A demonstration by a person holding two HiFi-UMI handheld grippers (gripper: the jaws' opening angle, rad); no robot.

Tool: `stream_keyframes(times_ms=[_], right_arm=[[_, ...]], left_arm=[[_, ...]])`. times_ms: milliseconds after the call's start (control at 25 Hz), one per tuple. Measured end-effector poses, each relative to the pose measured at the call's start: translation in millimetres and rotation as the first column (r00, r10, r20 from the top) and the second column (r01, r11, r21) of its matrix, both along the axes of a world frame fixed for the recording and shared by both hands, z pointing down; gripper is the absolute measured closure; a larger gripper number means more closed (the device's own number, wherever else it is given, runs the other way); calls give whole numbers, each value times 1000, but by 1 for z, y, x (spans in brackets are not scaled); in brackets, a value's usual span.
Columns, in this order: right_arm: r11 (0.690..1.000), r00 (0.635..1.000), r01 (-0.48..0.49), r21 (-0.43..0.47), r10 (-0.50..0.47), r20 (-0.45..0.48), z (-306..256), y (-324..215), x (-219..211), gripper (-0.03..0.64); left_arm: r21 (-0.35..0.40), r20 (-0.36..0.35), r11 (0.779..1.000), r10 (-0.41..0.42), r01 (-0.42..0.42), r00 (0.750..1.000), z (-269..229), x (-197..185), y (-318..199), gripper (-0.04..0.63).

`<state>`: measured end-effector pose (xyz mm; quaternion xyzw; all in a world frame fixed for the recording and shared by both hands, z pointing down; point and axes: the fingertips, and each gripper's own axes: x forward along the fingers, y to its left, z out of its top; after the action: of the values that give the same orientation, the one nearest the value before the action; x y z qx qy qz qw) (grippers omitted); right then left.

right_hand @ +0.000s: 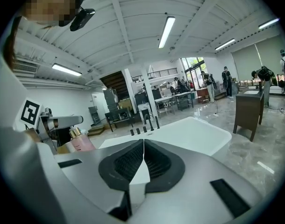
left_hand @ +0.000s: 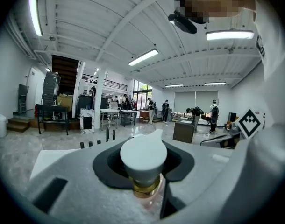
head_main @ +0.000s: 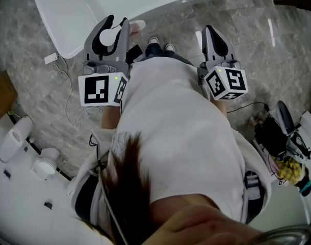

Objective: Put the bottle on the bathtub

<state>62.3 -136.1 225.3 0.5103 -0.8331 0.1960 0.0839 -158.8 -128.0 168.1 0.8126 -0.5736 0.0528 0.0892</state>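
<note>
While my left gripper [head_main: 118, 23] clamps the bottle [left_hand: 143, 155] and my right gripper [right_hand: 143, 143] sits pinched shut, empty, I'd call this the carry — next up, lowering it upright onto the bathtub [head_main: 63, 9] rim.

Bottle [left_hand: 143, 160]: the cap is smooth matt white plastic, the collar shiny gold metal, the body translucent pink. Left gripper [head_main: 116, 28]: the shell is matt grey plastic with a fine grain, and the pads look like black rubber. Right gripper [right_hand: 143, 146]: it has the same matt grey shell, with black pads ribbed in a cross-hatch. Bathtub [head_main: 79, 9]: glossy white and smooth. Floor [head_main: 38, 80] around the bathtub: polished grey veined stone that reflects light.
</note>
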Motion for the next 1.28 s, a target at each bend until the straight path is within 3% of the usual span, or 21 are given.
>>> stream_keyframes(times_ms=[680, 1280], right_arm=[[1000, 999, 3, -25, -4, -38, 6, -19, -36, 603], [992, 995, -88, -89, 83, -53, 19, -28, 15, 603]], left_arm=[[-17, -24, 1000, 2, -2, 1000, 7, -37, -17, 465], [-84, -28, 993, 75, -77, 997, 32, 7, -50, 465]])
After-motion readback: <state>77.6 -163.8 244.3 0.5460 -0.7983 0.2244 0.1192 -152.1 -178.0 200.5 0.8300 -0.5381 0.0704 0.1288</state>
